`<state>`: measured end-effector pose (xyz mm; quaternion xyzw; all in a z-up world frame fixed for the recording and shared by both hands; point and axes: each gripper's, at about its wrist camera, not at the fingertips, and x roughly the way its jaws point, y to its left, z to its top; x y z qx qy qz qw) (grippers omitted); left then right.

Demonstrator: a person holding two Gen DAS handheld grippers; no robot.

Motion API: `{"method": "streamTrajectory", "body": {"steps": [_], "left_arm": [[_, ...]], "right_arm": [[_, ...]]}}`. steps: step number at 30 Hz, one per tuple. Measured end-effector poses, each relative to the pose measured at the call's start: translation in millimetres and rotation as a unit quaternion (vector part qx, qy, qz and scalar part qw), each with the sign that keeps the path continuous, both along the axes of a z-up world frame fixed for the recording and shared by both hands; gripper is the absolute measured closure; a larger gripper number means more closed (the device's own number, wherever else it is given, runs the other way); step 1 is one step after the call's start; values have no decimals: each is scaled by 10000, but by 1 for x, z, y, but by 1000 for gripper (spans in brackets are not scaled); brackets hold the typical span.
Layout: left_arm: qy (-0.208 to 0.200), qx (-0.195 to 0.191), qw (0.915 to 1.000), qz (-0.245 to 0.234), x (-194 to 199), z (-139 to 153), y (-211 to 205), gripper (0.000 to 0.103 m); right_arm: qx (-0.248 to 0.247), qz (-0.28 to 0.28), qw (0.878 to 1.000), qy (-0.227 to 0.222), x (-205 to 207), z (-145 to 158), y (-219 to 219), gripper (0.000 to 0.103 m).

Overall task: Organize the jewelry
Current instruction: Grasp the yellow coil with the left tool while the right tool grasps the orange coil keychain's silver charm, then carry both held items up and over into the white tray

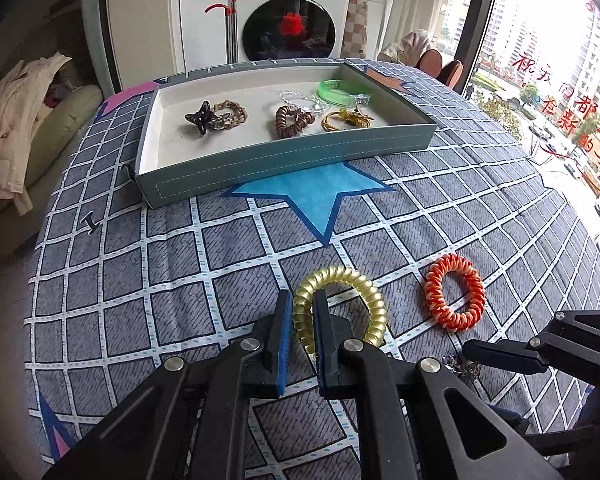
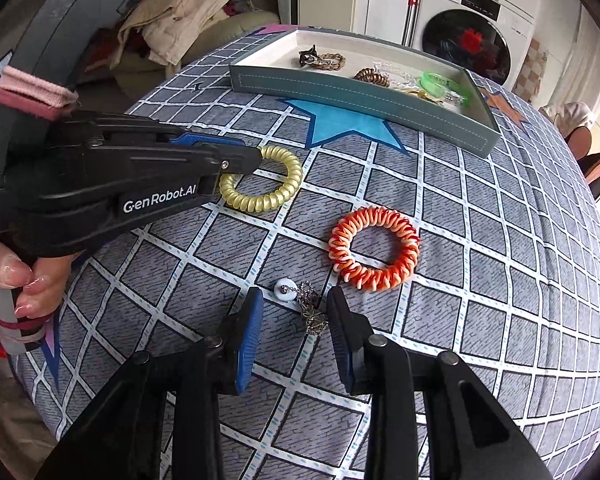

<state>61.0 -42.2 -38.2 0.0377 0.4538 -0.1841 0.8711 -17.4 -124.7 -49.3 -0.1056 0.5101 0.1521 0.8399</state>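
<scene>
the left gripper [image 1: 303, 304] pinches the near-left rim of a yellow spiral hair tie [image 1: 340, 308], one of its fingers [image 1: 284, 320] outside the ring and the other inside, the tie lying flat on the checked bedspread [image 1: 160, 264]. the right gripper [image 2: 294, 304] hovers with fingers spread around a small metal chain charm [image 2: 310, 308], not yet closed on it. an orange spiral hair tie [image 2: 374, 248] lies just beyond, nearer the right gripper. the jewelry tray [image 1: 284, 156], already holding several pieces, sits straight ahead past the blue star, likely the next destination.
</scene>
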Motion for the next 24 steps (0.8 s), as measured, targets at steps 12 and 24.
{"method": "streamTrajectory", "body": {"steps": [12,24], "left_arm": [[6,-46,10000,45,0,1,3,73],[-50,-304,9993,233,12,15,16,73]], "right_arm": [[283,-174,9994,31,-1,5,-6,91],[1073,-605,9922,-201,24,45,-36,91]]}}
